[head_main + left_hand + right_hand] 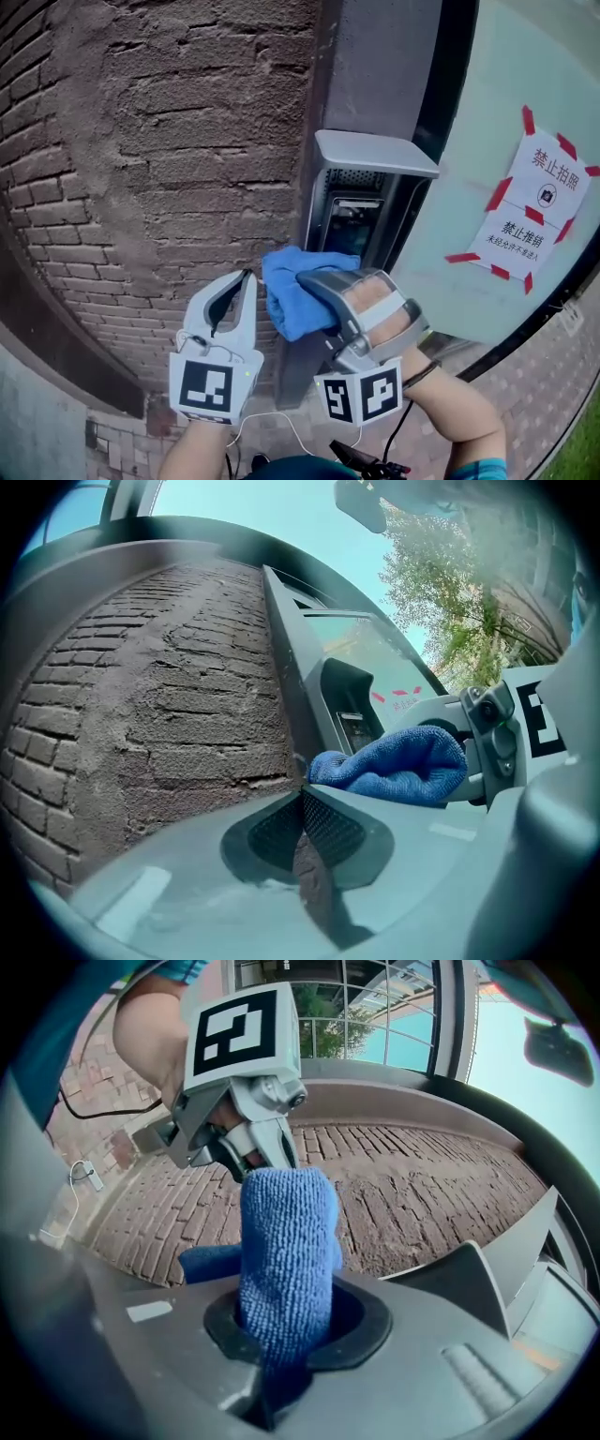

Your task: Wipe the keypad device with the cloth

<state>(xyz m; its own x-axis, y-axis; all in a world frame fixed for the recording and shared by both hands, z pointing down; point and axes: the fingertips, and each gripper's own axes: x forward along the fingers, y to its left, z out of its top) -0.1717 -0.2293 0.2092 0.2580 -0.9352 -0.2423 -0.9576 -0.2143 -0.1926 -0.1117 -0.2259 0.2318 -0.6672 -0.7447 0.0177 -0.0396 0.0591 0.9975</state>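
From overhead — keypad device (352,220) beside cloth (292,292); close-up — right claw (275,1365) on cloth.

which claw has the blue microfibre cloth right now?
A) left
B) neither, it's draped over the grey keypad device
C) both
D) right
D: the right gripper view shows the blue microfibre cloth pinched between the jaws of the right claw, while the left claw has its jaws together with nothing between them.
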